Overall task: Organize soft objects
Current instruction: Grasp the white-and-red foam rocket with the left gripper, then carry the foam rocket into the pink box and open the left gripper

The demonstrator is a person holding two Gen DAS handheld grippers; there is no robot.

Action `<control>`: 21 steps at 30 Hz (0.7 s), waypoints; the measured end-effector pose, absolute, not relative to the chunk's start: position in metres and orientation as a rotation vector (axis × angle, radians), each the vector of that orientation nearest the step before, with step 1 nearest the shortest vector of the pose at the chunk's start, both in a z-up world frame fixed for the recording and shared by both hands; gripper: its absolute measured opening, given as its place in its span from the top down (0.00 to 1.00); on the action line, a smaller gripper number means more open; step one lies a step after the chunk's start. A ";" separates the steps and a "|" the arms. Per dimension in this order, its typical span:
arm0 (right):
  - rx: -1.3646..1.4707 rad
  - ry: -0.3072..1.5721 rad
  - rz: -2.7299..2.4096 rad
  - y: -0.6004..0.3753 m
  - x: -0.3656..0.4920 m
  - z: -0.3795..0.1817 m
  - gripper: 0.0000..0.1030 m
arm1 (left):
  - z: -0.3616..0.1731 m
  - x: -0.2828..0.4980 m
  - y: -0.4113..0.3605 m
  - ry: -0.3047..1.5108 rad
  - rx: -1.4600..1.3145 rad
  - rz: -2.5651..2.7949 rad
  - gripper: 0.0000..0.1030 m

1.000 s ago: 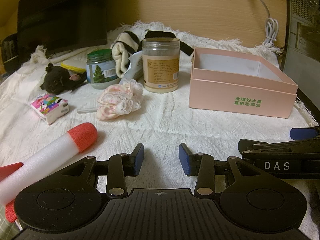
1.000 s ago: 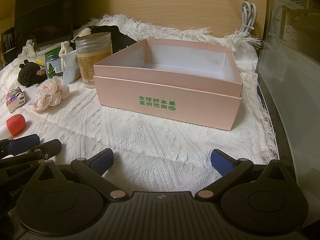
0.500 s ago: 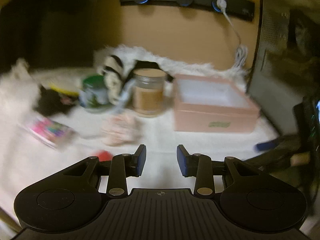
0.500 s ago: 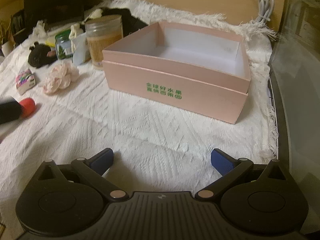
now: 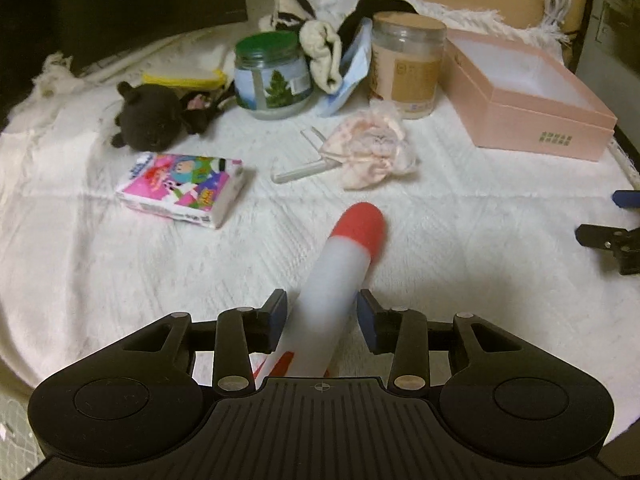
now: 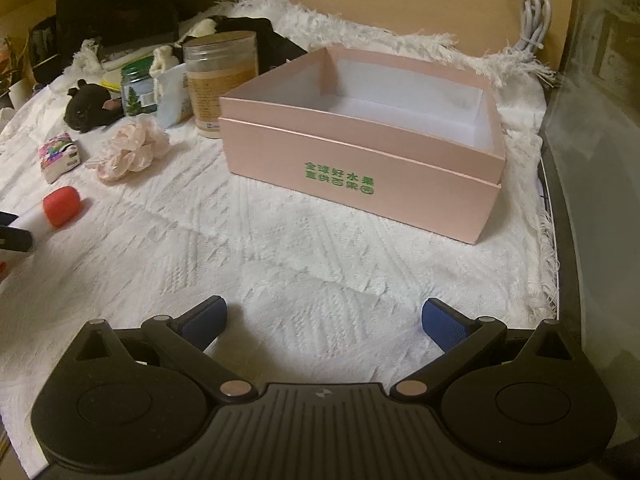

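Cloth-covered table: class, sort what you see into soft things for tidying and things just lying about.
For the job: foam rocket between the opening left gripper jaws; black plush toy; pink lace scrunchie; rolled socks; pink box, empty.

Lying about: green-lidded jar; tall jar; tissue pack; white cable.

foam rocket (image 5: 340, 280) blurred, tail hidden

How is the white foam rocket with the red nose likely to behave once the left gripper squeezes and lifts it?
The foam rocket looks soft, so it would probably dent between the opening left gripper pads. It likely weighs little. Gripped near its tail, the long red nose might sag or swing.
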State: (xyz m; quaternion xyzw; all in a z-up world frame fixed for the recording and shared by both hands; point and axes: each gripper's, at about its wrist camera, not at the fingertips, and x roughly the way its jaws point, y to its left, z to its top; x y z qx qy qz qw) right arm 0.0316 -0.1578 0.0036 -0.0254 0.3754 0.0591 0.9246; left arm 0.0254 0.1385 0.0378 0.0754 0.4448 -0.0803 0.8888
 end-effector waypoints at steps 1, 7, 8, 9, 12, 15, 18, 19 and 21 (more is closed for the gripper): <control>-0.057 0.773 0.130 -0.157 0.031 0.004 0.00 | 0.034 0.027 0.139 0.929 0.157 -0.174 0.58; -0.100 0.757 0.130 -0.141 0.020 0.018 0.04 | 0.028 0.022 0.150 0.913 0.154 -0.216 0.61; -0.111 0.742 0.142 -0.135 0.017 0.022 0.04 | 0.028 0.020 0.153 0.911 0.139 -0.222 0.61; -0.123 0.727 0.158 -0.128 0.016 0.026 0.04 | 0.029 0.018 0.157 0.907 0.116 -0.230 0.63; -0.134 0.689 0.204 -0.105 0.020 0.041 0.04 | 0.032 0.013 0.173 0.897 0.026 -0.246 0.69; -0.143 0.648 0.249 -0.072 0.038 0.054 0.04 | 0.044 0.014 0.196 0.877 -0.045 -0.242 0.69; -0.116 0.639 0.274 -0.035 0.066 0.060 0.05 | 0.060 0.019 0.223 0.841 -0.085 -0.236 0.69; -0.112 0.642 0.276 -0.024 0.074 0.060 0.07 | 0.065 0.022 0.234 0.830 -0.100 -0.237 0.69; -0.107 0.653 0.278 0.000 0.094 0.058 0.08 | 0.074 0.029 0.252 0.811 -0.120 -0.248 0.69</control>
